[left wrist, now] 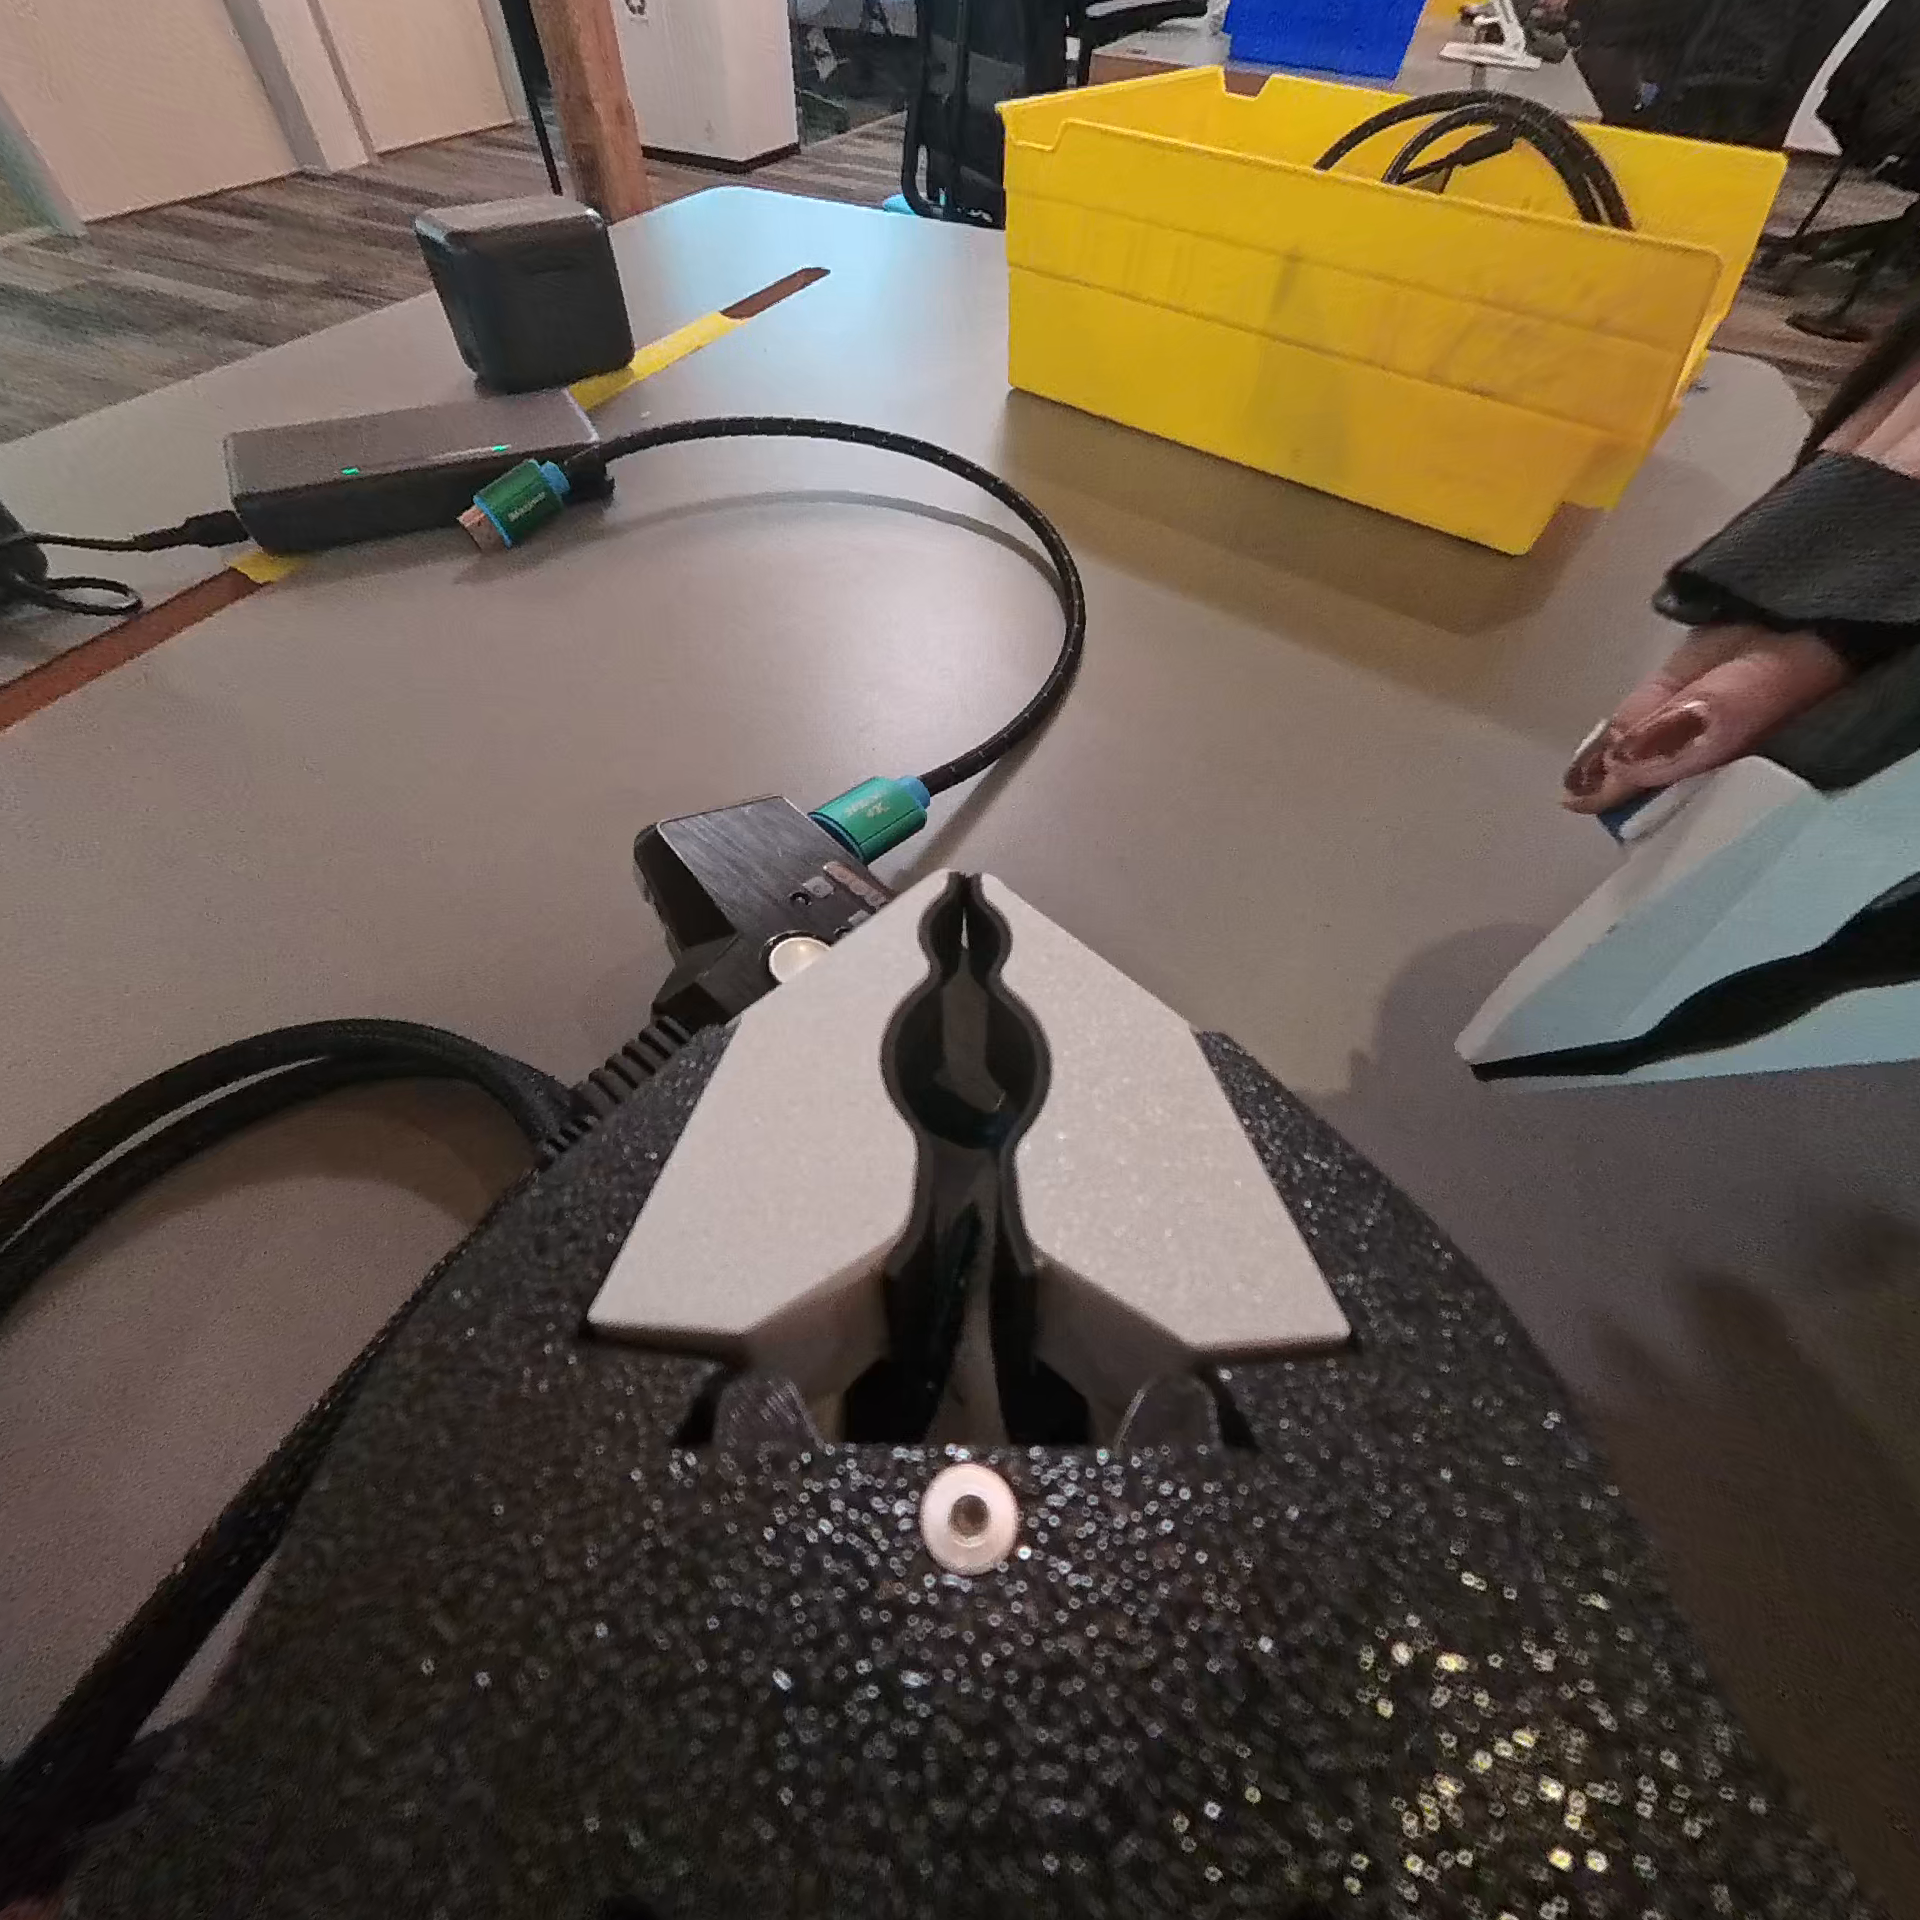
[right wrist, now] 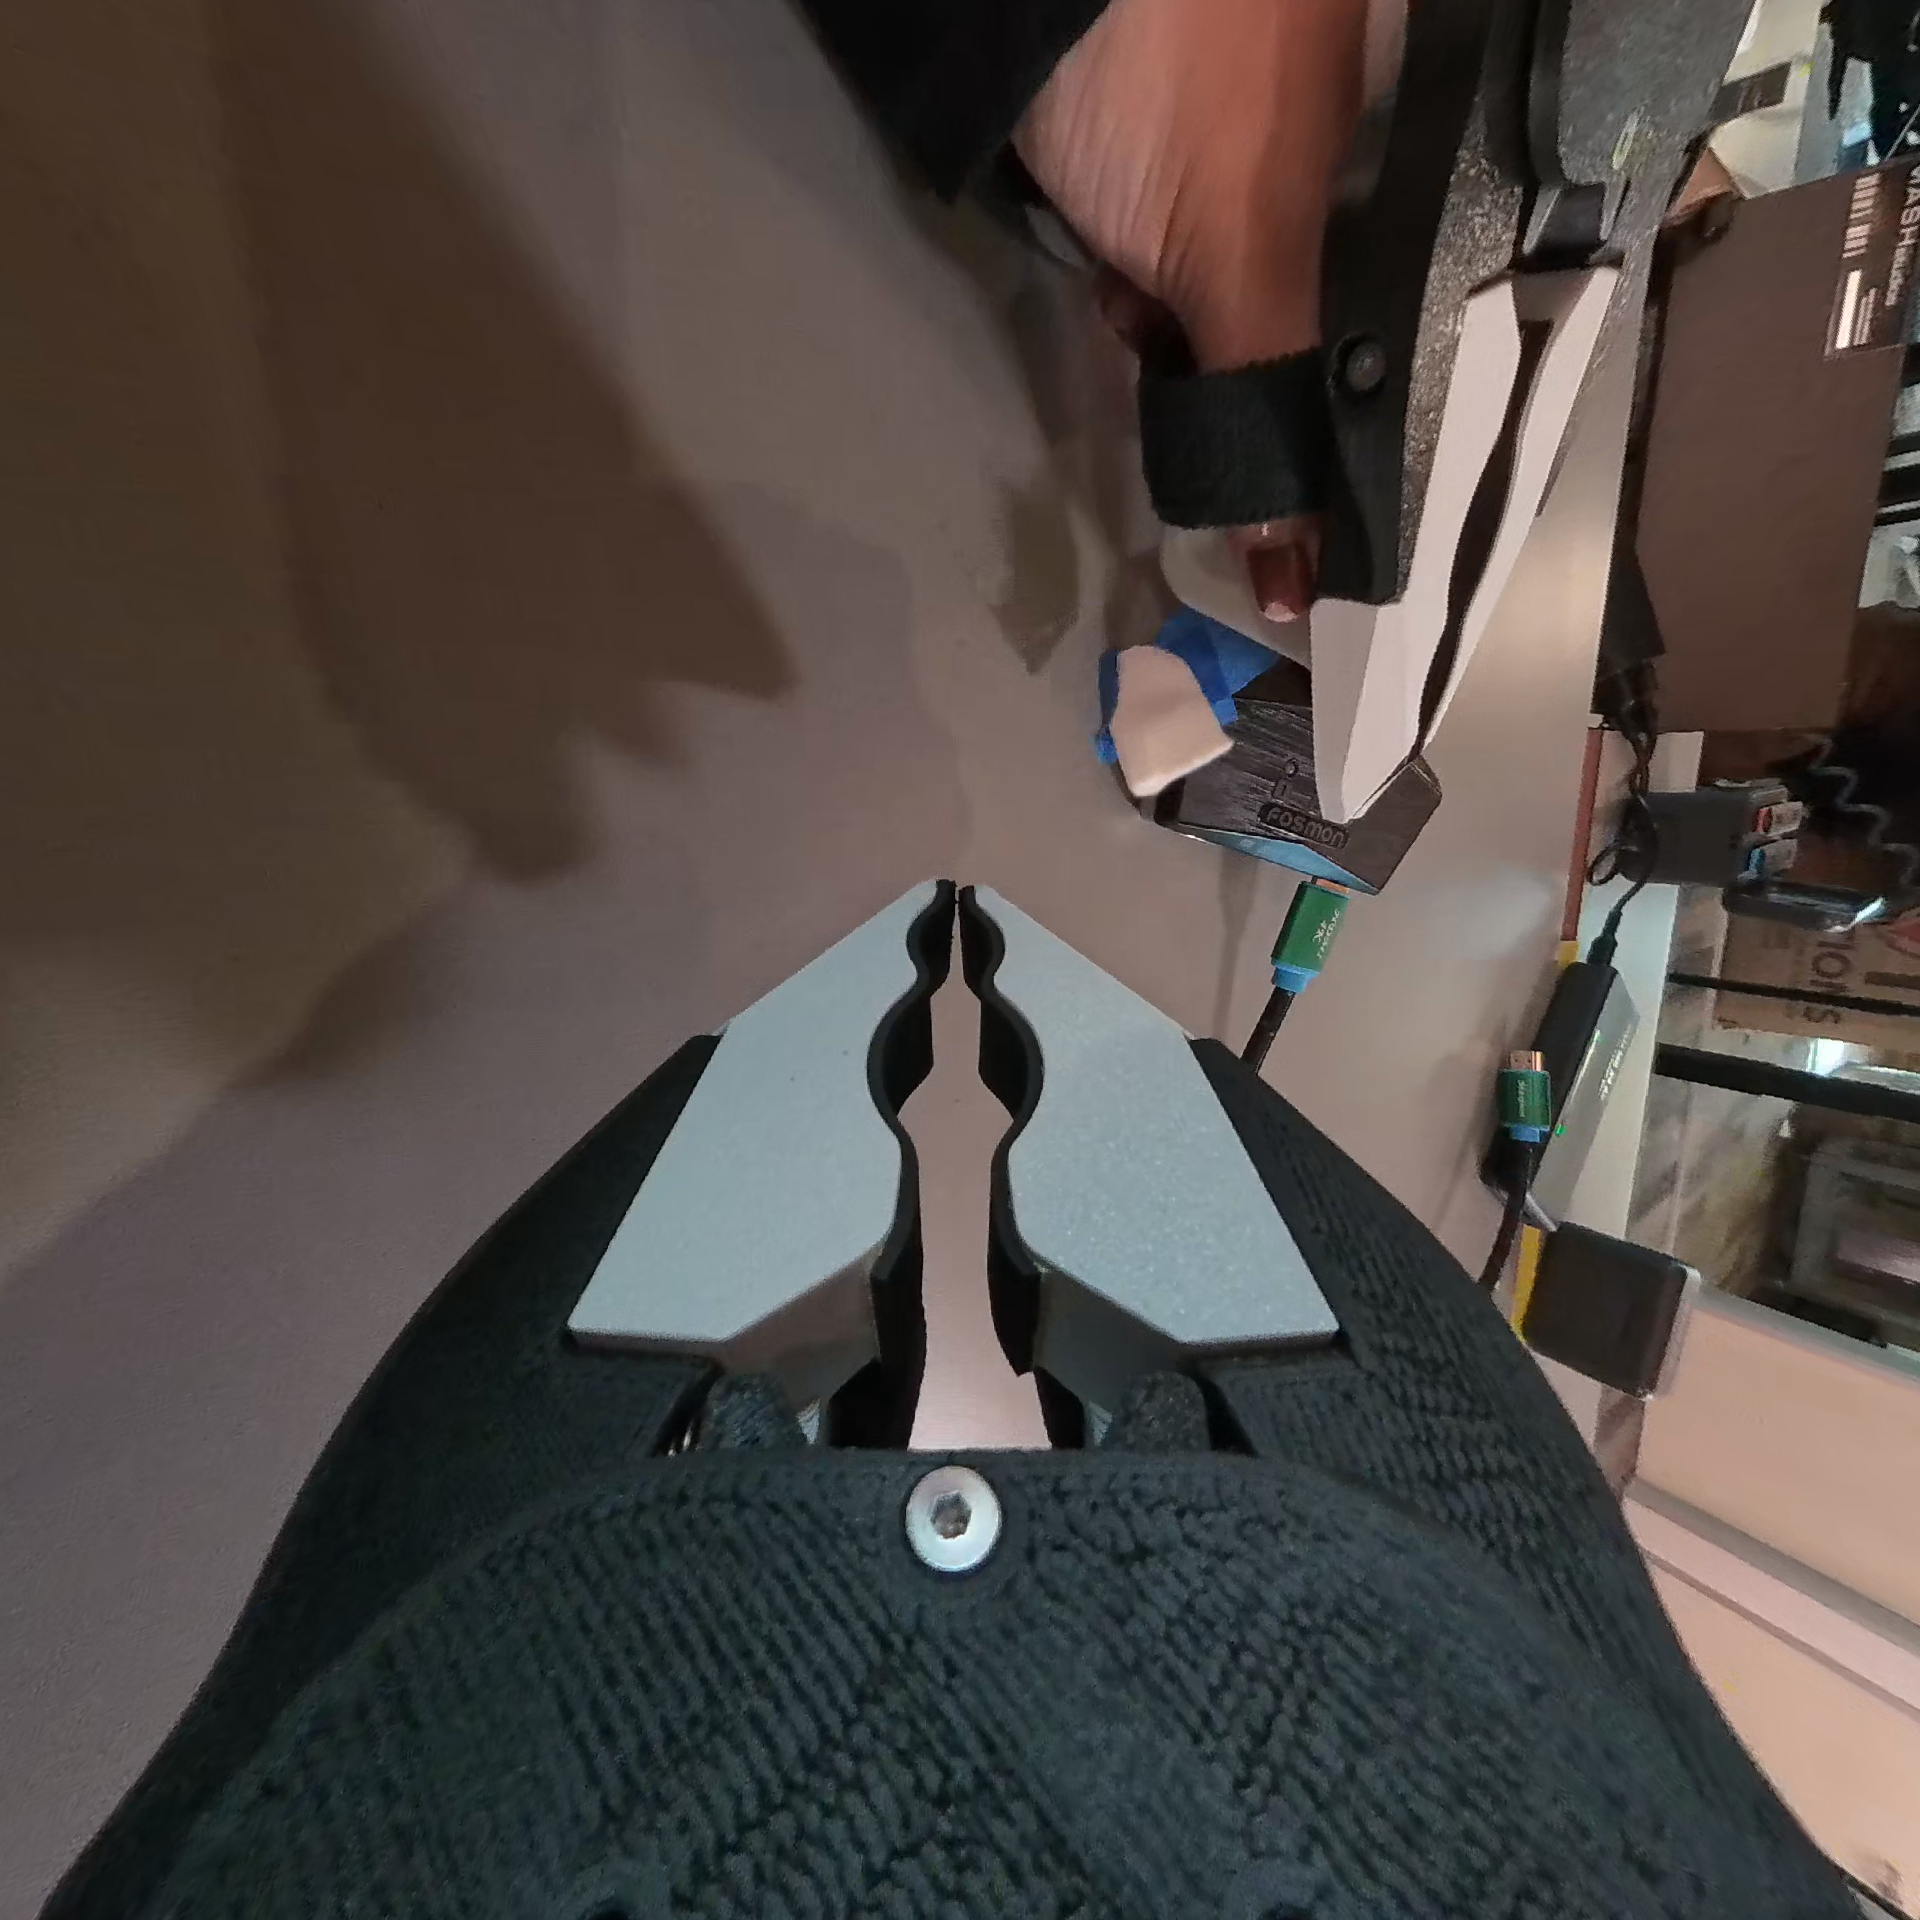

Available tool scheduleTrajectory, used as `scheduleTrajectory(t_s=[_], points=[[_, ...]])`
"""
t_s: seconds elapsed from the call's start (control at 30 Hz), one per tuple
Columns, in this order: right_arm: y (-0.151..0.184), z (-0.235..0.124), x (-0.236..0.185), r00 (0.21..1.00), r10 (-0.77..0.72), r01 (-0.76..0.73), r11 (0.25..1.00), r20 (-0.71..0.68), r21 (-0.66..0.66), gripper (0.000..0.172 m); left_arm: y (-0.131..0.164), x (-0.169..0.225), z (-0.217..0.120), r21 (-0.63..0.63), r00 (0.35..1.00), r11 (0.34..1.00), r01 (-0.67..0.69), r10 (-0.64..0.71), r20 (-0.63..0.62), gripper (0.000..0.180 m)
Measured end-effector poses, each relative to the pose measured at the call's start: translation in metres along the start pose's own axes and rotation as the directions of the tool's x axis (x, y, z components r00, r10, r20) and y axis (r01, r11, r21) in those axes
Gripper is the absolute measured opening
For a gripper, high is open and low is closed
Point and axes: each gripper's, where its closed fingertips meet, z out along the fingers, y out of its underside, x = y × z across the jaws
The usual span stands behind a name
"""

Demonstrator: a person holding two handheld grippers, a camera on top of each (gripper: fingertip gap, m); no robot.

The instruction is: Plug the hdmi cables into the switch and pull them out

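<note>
With the left tongs (left wrist: 966, 883) closed and pressing the black switch (left wrist: 727, 873) onto the worktop (left wrist: 416, 748), the empty, closed right tongs (right wrist: 956, 888) should open and take the green plug (left wrist: 871, 816) just beyond them squarely.

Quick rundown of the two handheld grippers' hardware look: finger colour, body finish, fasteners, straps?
Both grippers, left and right, have pale grey wedge fingers with wavy black pads, textured black bodies, and one silver screw. A black strap runs over the hand on the left one.
</note>
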Motion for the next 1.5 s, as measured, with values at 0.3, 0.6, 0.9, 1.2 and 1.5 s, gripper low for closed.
scheduleTrajectory(t_s=[0.3, 0.6, 0.9, 1.2, 1.5], points=[[0.034, 0.007, 0.069, 0.973, 0.187, -0.181, 0.982, -0.134, 0.058, 0.015, -0.01, 0.0, -0.01, 0.084, 1.0, 0.996, -0.008, 0.008, 0.002, 0.0], [0.049, 0.056, 0.116, 0.938, 0.343, -0.334, 0.932, -0.045, 0.141, 0.028, -0.01, 0.0, -0.011, 0.084, 1.0, 0.996, -0.02, 0.019, 0.018, 0.0], [0.057, 0.088, 0.107, 0.928, 0.366, -0.371, 0.924, 0.068, 0.086, 0.019, -0.017, 0.017, -0.023, 0.142, 0.98, 0.971, -0.193, 0.199, -0.029, 0.037], [0.05, 0.055, 0.102, 0.744, 0.497, -0.577, 0.815, 0.447, 0.054, 0.019, -0.008, 0.013, -0.026, -0.172, 0.495, 0.539, -0.824, 0.834, 0.243, 0.097], [0.038, 0.034, 0.067, 0.799, 0.314, -0.403, 0.913, 0.513, 0.068, 0.019, 0.007, 0.012, -0.001, -0.373, 0.283, 0.347, -0.86, 0.934, 0.216, 0.027]])
